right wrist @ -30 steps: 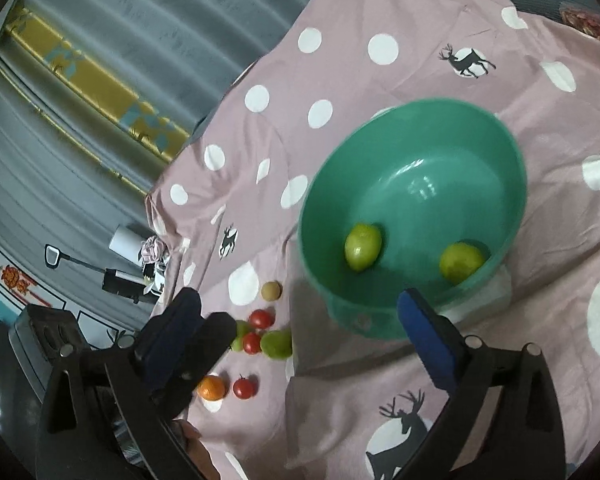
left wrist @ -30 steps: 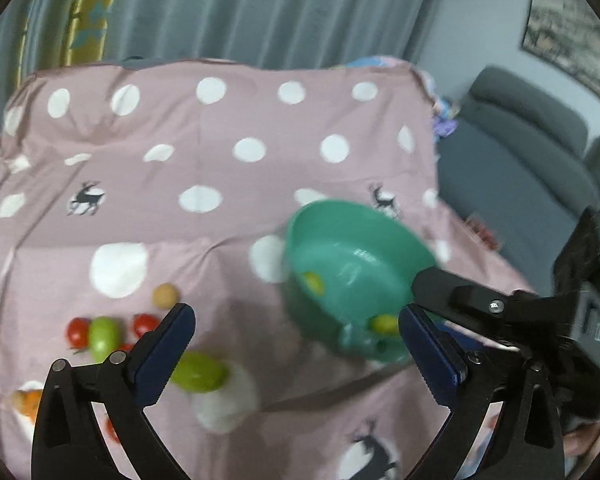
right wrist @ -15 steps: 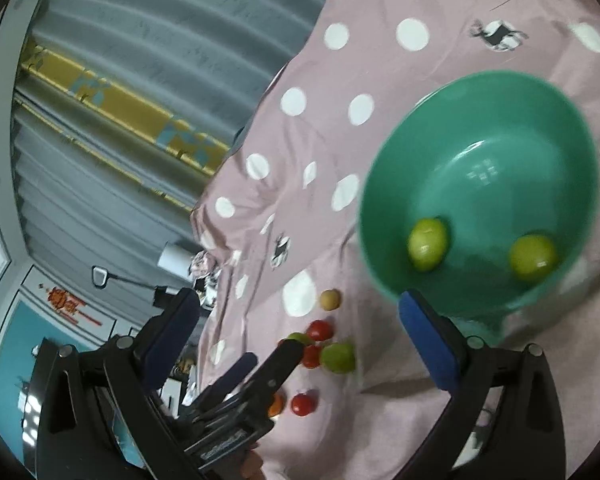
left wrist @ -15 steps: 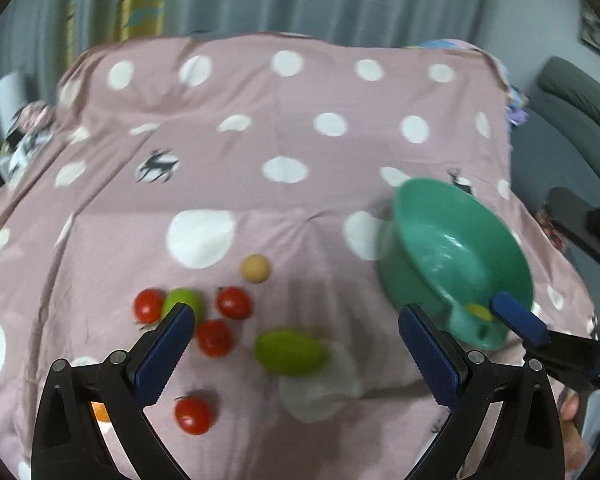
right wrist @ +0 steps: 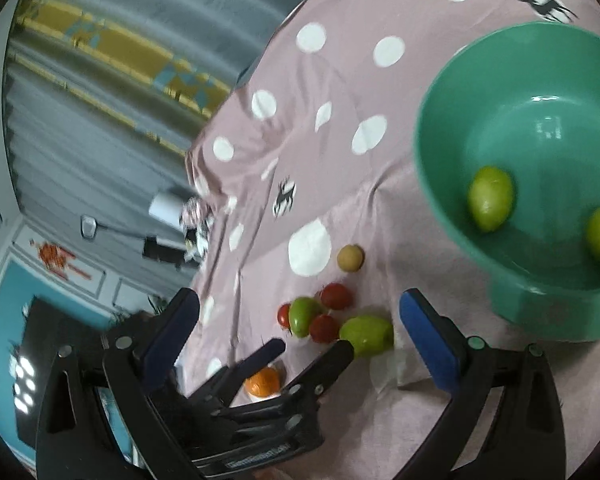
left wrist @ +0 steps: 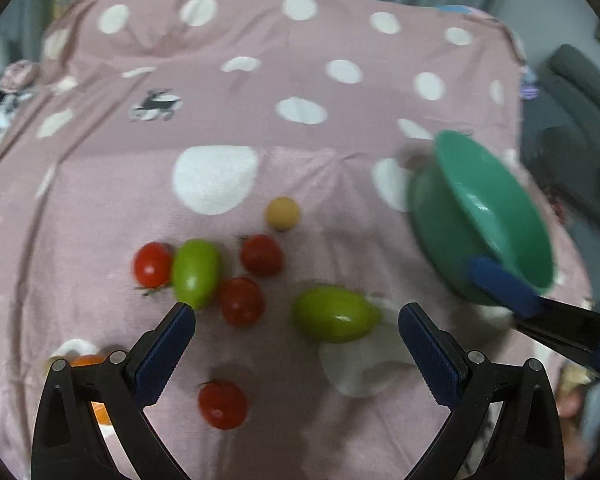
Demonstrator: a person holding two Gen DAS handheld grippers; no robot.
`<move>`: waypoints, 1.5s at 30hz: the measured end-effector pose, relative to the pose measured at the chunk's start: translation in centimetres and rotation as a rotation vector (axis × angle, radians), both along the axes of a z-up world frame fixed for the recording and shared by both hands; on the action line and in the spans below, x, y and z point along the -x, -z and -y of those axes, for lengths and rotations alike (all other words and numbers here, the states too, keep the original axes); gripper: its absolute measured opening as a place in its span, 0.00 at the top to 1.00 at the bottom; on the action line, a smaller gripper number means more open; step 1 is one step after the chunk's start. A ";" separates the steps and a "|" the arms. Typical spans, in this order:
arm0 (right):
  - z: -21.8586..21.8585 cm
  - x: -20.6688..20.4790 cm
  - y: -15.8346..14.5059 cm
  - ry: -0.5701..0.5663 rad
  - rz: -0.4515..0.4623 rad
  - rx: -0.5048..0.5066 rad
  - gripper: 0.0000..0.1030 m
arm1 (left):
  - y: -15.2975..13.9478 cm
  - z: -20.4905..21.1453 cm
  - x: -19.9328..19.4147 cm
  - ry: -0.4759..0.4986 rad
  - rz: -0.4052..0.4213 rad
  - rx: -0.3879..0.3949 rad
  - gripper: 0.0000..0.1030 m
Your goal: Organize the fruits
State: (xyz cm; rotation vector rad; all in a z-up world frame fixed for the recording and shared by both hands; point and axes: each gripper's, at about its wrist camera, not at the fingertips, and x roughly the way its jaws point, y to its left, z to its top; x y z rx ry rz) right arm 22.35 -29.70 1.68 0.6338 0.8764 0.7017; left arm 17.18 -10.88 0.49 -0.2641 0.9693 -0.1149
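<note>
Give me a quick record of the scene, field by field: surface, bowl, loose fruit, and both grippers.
surface: pink spotted cloth
bowl: green bowl, holding two green fruits
loose fruit: four red tomatoes, two green fruits on the cloth, one tan fruit, one orange fruit
left gripper: open, empty, above the loose fruit
right gripper: open, empty
</note>
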 end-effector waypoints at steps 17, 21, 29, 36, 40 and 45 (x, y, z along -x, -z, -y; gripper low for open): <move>-1.6 -0.9 1.8 -0.133 0.011 0.169 0.22 | 1.1 0.9 1.3 0.064 0.014 0.019 0.02; -2.3 -1.1 2.5 -0.138 -0.019 0.305 0.27 | 1.1 -0.3 1.5 -0.052 -0.029 -0.061 0.02; -5.4 -0.6 1.3 -0.234 0.107 0.449 0.43 | 0.2 -1.6 3.8 -0.068 -0.028 -0.149 0.02; -9.2 -0.7 3.5 -0.248 0.110 0.715 0.54 | -0.6 -2.8 5.4 -0.063 -0.023 -0.153 0.02; -9.1 -0.8 4.0 -0.233 0.090 0.694 0.56 | -0.6 -3.6 6.0 -0.039 -0.013 -0.125 0.02; -6.2 -1.5 5.1 -0.240 -0.088 0.411 0.60 | -0.2 -4.1 6.2 0.031 -0.023 -0.047 0.02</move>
